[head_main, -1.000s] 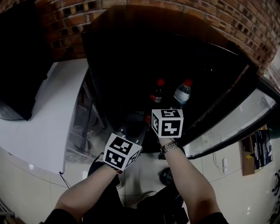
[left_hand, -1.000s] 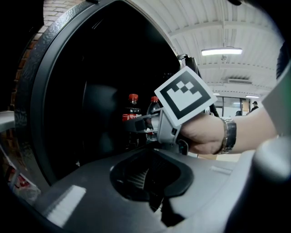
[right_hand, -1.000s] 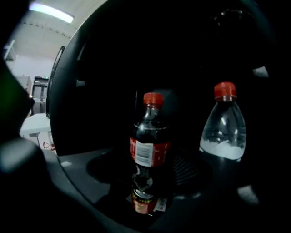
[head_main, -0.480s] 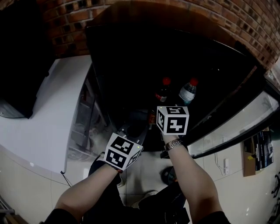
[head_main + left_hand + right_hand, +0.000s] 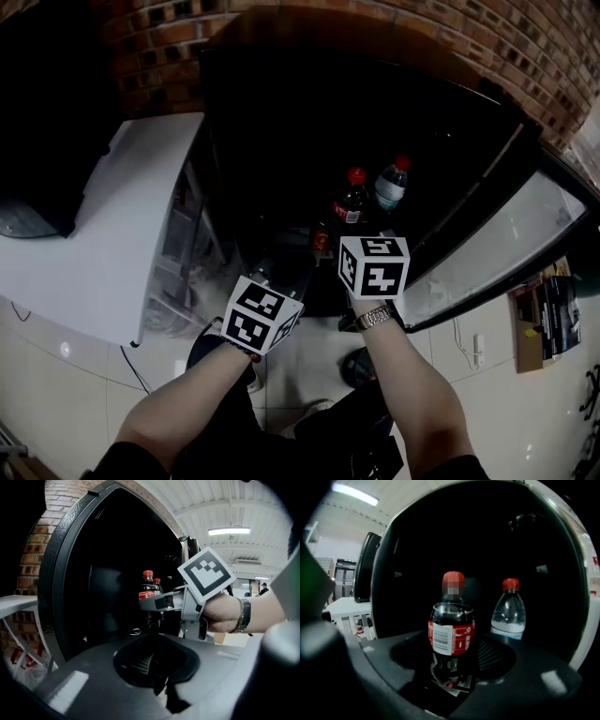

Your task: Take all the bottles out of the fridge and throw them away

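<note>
The open fridge [image 5: 300,122] stands against a brick wall [image 5: 525,47]. Its glass door [image 5: 497,244] is swung out to the fridge's right, a white tabletop [image 5: 103,234] lies to its left, and pale floor tiles [image 5: 56,394] run in front of it. Inside the fridge, on its dark floor, a cola bottle [image 5: 451,634] stands upright near the front. A water bottle [image 5: 509,611] stands just beside it, farther in. The right gripper [image 5: 157,603] reaches into the fridge with its jaws wide and the cola bottle between them, not visibly pressed. The left gripper [image 5: 272,295] hangs at the fridge's front edge, its jaws apart and empty. Compared with a second ago, both bottles stand where they were and the left gripper has kept its place, while the right gripper has edged slightly toward the cola bottle.
</note>
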Demonstrator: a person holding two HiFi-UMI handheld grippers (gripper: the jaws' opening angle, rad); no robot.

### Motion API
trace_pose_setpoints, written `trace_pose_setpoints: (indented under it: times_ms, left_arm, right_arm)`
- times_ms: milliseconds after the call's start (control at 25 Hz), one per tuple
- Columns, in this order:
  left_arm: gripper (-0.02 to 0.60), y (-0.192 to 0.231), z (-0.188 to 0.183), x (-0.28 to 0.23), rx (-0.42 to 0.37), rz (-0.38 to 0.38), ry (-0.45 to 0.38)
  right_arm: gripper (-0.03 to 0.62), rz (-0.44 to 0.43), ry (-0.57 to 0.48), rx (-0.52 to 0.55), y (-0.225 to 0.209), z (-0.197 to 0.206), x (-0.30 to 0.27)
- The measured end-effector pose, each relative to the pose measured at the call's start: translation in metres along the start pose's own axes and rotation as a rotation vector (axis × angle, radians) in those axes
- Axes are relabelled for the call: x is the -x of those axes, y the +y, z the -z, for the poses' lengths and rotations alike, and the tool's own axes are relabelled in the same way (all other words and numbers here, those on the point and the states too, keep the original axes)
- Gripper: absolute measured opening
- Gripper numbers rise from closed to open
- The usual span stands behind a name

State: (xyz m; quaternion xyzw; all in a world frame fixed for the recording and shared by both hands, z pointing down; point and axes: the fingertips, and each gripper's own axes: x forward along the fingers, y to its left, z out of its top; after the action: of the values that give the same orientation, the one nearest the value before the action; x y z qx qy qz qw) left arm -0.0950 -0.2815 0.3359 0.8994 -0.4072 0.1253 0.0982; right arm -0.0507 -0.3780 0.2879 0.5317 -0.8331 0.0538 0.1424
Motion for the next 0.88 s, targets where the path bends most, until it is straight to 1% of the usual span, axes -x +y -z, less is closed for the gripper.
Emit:
trace_pose_setpoints:
  times_ms: [160,360,720,880]
  left_arm:
    - [0.005,-0.015,0.002,0.012,-0.001,-0.007,-0.004]
    - [0.005,-0.047,0.013,0.024,0.009,-0.003,-0.011]
    - [0.005,-0.110,0.035,0.041,0.033,0.005,-0.015]
    - [0.005,-0.144,0.048,0.040,0.040,0.018,-0.003]
  right_arm:
    - [0.302,0.007,-0.002,0.003,0.001,0.006,0.030]
    - [0.302,0.016,0.007,0.012,0.004,0.022,0.071]
    - [0.302,0.025,0.061,0.027,0.003,0.067,0.152]
    - [0.302,0.026,0.092,0.023,-0.006,0.095,0.186]
